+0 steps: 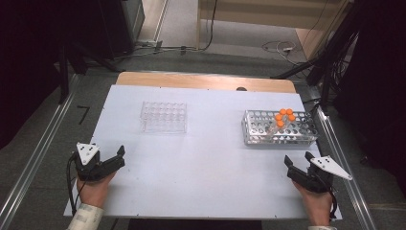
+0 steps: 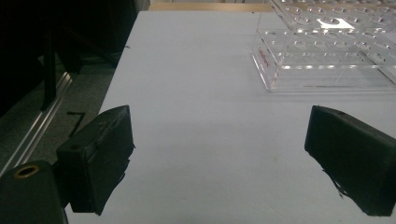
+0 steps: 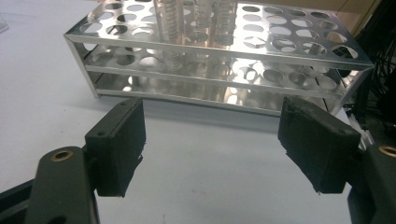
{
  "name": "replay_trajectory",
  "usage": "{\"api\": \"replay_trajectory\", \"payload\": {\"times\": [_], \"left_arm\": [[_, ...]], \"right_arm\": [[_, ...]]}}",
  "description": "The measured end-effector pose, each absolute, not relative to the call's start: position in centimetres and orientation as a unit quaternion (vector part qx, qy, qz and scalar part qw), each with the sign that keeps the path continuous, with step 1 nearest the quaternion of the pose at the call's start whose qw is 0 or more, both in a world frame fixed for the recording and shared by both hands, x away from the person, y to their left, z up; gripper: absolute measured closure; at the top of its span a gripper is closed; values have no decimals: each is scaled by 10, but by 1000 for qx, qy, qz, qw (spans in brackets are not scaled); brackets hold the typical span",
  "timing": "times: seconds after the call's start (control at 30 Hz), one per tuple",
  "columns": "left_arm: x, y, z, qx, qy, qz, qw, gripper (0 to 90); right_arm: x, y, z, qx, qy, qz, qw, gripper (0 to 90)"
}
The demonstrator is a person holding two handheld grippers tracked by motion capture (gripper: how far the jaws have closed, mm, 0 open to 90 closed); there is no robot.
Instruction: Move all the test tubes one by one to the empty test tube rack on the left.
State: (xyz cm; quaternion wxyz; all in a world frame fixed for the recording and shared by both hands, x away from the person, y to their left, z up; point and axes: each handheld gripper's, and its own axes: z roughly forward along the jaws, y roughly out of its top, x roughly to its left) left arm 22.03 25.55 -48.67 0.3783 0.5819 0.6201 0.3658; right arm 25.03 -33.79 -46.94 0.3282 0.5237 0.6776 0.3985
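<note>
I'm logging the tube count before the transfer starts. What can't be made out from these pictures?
- Exact tube count: in the high view the orange-capped tubes cluster too small.
- Tube caps: cut off by the top edge of the right gripper view, above the metal rack.
- Clear plastic rack: its far end is cut off by the left gripper view's edges.

Black two-jaw tongs, left [image 1: 116, 155] and right [image 1: 298, 160], each topped with a grey three-cornered plate; black cables trail behind.
</note>
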Motion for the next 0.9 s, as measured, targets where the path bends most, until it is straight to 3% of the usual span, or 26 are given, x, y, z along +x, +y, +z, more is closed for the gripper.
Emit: {"api": "replay_trajectory", "payload": {"times": [0.9], "left_arm": [[223,253,-489,587,617,369,373,89]], "right_arm": [[271,-328,-458,517,676,418,318,238]]}}
